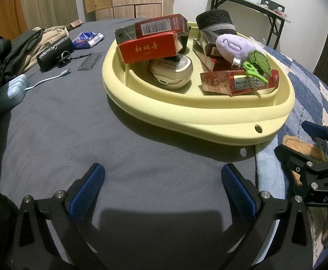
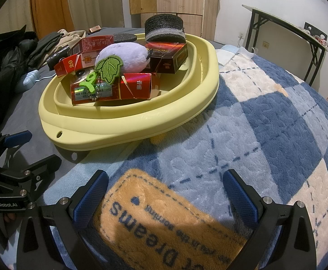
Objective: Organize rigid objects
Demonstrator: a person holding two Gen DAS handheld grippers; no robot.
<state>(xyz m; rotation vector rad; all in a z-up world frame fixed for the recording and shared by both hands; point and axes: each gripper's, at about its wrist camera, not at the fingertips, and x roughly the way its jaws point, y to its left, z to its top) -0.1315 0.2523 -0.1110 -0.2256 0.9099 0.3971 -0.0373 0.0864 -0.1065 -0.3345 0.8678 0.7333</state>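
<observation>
While both the left gripper [image 1: 162, 187] and right gripper [image 2: 165, 193] hang with jaws apart and empty, the yellow basin [image 1: 209, 121] sits on the bed, half on the checked blanket [image 2: 265, 117]. Its red boxes [image 1: 149, 47] look light, stiff cardboard, best pinched across the flat faces without crushing.

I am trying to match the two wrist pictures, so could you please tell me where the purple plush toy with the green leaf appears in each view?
Left wrist: the purple plush toy sits right of centre in the upper part, atop the red boxes in the yellow basin.
Right wrist: the toy lies left of centre in the upper part, in the same basin.
Shared landmark: the black sponge at the basin's far side.
</observation>
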